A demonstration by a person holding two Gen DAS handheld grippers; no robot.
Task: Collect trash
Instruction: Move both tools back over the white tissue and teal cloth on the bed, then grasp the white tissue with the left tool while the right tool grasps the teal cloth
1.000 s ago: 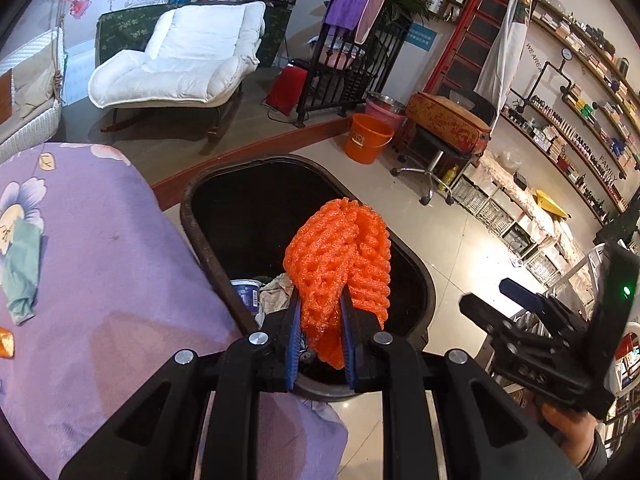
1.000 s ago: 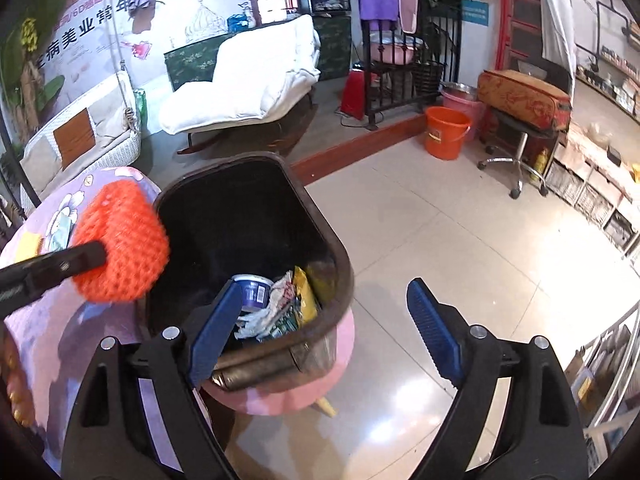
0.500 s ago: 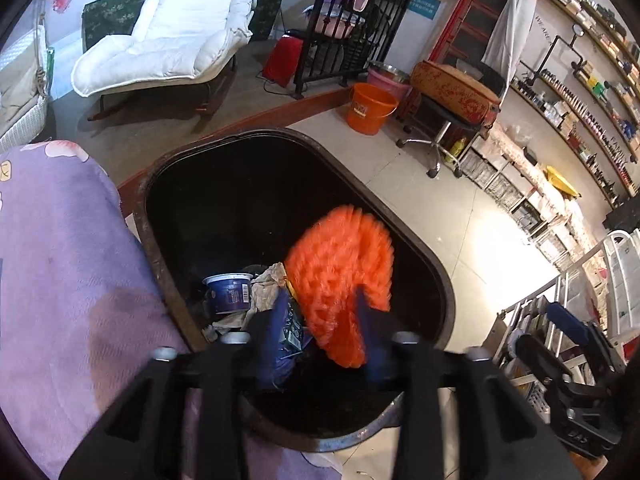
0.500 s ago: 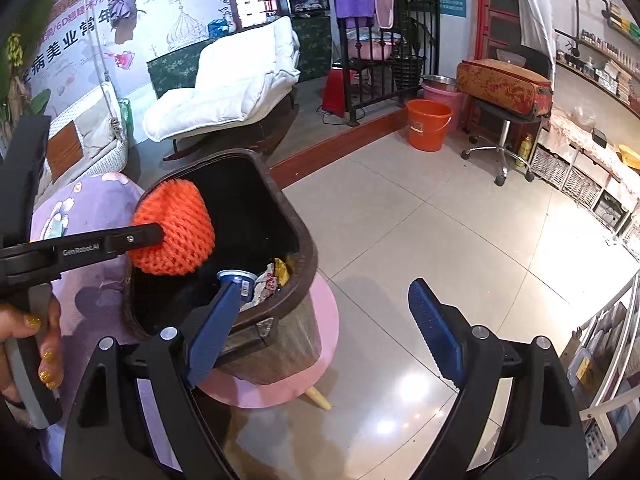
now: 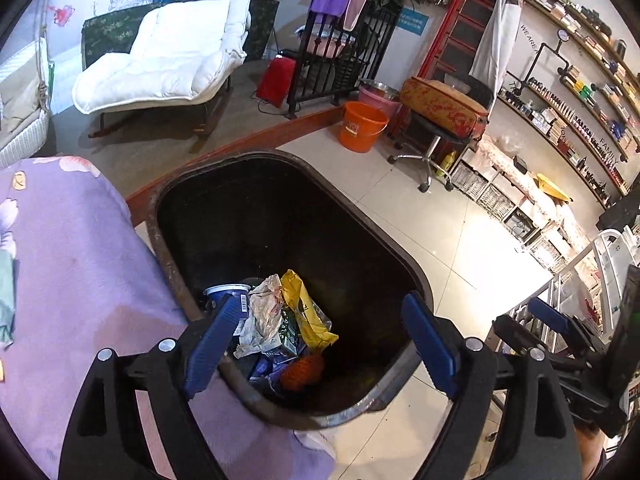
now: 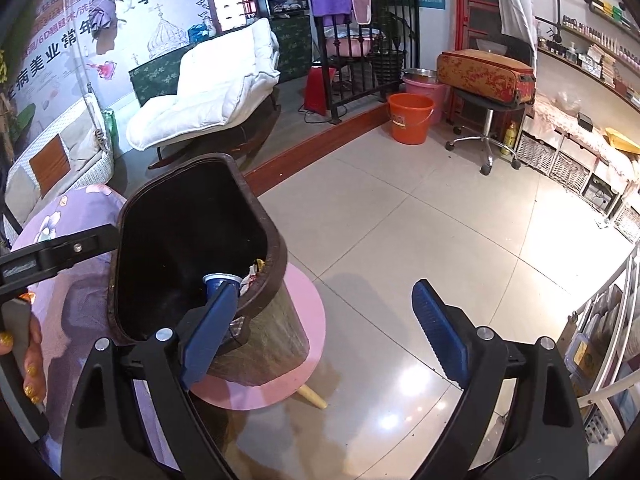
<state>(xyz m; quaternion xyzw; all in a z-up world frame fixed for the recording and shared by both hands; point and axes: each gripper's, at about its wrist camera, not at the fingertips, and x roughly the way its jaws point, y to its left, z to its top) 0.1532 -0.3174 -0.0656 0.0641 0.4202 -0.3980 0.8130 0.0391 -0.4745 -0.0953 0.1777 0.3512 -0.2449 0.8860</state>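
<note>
A dark brown trash bin (image 5: 416,276) sits below my left gripper (image 5: 318,312). That gripper's jaws are opening, with nothing between the blue pads. An orange foam net (image 5: 302,366) lies at the bottom of the bin beside a blue cup (image 5: 224,292), crumpled paper (image 5: 264,312) and a yellow wrapper (image 5: 300,308). My right gripper (image 6: 326,292) is open and holds nothing, over the bin's (image 6: 276,248) near right rim and the floor. It also shows at the right edge of the left wrist view. The left gripper's black arm (image 6: 60,254) reaches in from the left.
The bin stands on a pink stool (image 6: 304,320) next to a purple floral cloth (image 5: 60,260). On the tiled floor beyond are an orange bucket (image 5: 362,126), a swivel stool with a patterned case (image 5: 440,108) and a white lounger (image 5: 168,60). White racks (image 6: 600,340) stand at the right.
My left gripper's jaws have spread apart and let go of the orange foam net, which has dropped to the bottom of the bin. The right gripper has shifted slightly rightward.
</note>
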